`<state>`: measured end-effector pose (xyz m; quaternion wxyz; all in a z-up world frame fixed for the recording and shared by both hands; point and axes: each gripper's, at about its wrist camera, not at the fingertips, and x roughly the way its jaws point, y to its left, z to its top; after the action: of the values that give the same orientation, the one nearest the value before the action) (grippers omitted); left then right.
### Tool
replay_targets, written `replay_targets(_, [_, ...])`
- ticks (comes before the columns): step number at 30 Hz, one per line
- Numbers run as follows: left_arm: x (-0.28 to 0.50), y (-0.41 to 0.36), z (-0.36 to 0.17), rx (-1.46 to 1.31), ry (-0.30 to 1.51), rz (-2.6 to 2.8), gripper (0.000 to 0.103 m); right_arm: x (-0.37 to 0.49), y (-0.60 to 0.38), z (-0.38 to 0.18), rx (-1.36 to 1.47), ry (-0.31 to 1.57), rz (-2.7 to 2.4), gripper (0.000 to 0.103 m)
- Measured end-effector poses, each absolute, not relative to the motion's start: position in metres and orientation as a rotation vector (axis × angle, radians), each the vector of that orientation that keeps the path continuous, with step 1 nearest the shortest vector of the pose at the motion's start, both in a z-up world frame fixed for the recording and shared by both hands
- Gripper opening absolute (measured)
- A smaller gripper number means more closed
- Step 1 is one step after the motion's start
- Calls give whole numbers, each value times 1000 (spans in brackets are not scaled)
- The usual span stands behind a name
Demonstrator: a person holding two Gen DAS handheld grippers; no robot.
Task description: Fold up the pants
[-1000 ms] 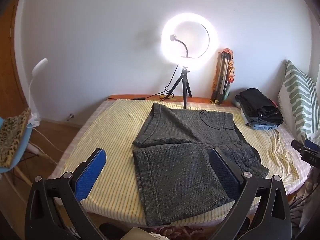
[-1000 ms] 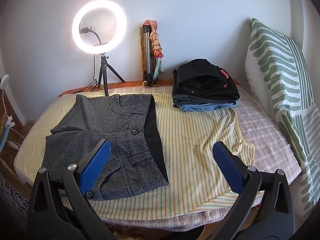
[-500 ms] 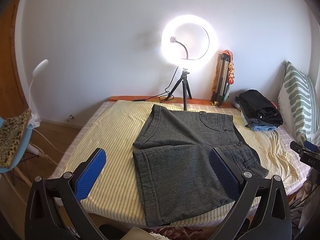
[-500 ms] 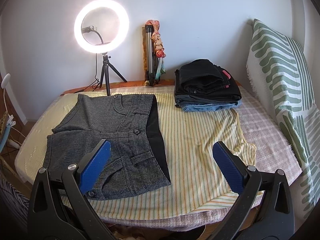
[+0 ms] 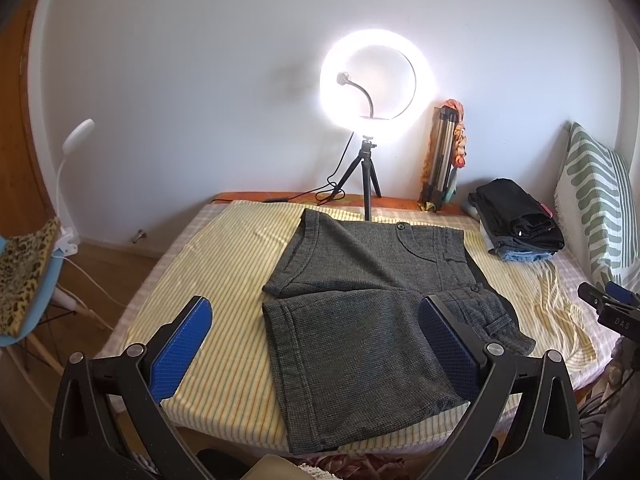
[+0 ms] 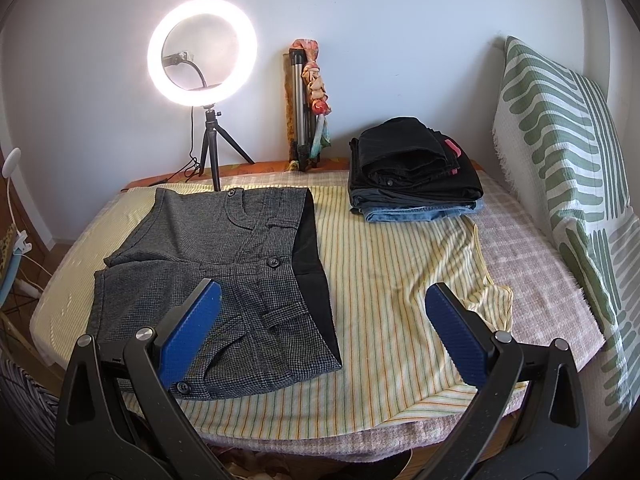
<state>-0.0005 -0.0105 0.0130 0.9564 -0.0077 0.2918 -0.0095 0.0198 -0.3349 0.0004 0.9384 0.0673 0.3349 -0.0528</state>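
Grey checked shorts (image 5: 360,312) lie flat on the yellow striped sheet (image 5: 224,272), waistband to the right, both legs to the left. They also show in the right wrist view (image 6: 224,272), with a black lining strip along the waistband. My left gripper (image 5: 316,344) is open and empty, held above the near leg and the bed's front edge. My right gripper (image 6: 324,336) is open and empty, above the near waistband corner. Part of the right gripper shows at the right edge of the left wrist view (image 5: 612,312).
A ring light on a tripod (image 5: 376,84) stands at the back. A folded tripod with a scarf (image 6: 308,104) leans on the wall. A stack of folded dark pants and jeans (image 6: 412,172) sits back right. A green patterned pillow (image 6: 568,168) stands on the right. A chair (image 5: 24,272) is left.
Both grippers have drifted slightly back and upward from the bed; the view has shifted a little. The shorts have not moved. Both grippers stay open.
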Motion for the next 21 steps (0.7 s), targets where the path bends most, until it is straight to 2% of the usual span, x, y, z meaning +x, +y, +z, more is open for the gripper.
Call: replay_targets(21, [4, -15, 11, -14, 602, -27, 103, 20, -332, -3, 137, 688, -102, 103])
